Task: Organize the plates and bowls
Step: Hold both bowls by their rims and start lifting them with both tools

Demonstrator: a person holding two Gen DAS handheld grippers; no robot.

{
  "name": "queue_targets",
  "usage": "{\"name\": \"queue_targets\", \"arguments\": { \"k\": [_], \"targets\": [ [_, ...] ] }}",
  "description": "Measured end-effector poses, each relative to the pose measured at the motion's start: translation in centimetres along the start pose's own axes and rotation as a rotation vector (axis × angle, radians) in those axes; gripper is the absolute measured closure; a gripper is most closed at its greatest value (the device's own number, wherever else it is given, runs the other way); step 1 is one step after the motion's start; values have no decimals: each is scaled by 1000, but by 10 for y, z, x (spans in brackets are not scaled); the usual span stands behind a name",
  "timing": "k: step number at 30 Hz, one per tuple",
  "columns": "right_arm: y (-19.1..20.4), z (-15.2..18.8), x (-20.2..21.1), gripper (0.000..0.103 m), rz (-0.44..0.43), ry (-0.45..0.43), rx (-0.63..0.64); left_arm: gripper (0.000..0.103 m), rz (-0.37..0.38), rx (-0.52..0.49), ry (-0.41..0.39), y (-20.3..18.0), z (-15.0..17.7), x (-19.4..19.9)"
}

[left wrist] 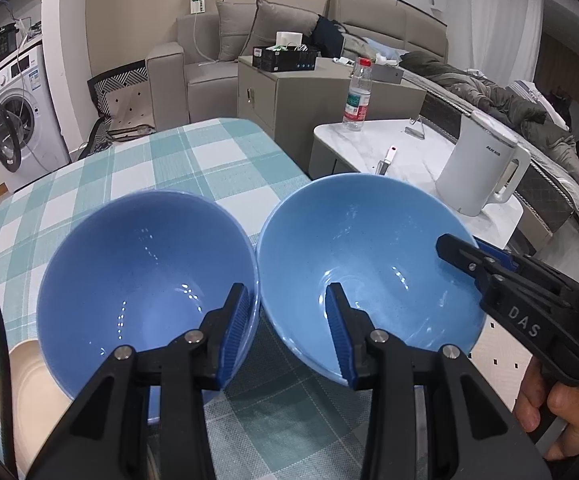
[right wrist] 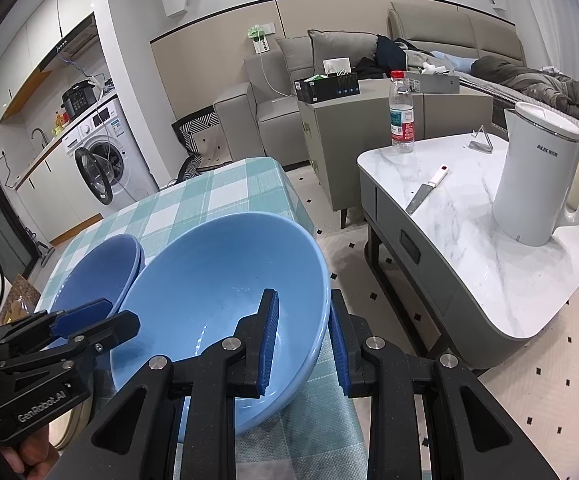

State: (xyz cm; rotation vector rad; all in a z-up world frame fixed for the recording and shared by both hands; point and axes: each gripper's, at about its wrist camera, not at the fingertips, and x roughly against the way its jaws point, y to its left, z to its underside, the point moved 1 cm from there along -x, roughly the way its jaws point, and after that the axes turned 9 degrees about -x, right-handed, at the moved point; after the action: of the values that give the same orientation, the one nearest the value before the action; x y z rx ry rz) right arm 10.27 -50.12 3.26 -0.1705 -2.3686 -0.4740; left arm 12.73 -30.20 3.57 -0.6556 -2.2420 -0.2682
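Though wide astride touching rims [left wrist: 258, 276], left hand-held gripper [left wrist: 289, 320]; right hand-held gripper [right wrist: 303, 332] tight on paler bowl [right wrist: 209, 280]

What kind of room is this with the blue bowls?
Probably a small studio flat, living room and kitchen in one: a grey sofa at the back, a washing machine under a kitchen counter, and a white kettle on a marble coffee table.
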Motion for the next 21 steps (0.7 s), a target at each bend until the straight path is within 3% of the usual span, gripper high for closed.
{"name": "queue_targets", "arguments": {
  "k": [3,7,16,21],
  "targets": [
    [3,-1,5,78,-16,-9,2,65,69,-17,-28,-6,-3,10],
    [5,1,0,78,-10,10,10,65,48,-95,-42,-23,-5,13],
    [-3,2,-9,78,-8,34,-6,64,44,18,13,-1,3,3],
    [-5,1,-9,78,-5,41,-4,64,38,22,33,-3,11,-2]
  ]
}}
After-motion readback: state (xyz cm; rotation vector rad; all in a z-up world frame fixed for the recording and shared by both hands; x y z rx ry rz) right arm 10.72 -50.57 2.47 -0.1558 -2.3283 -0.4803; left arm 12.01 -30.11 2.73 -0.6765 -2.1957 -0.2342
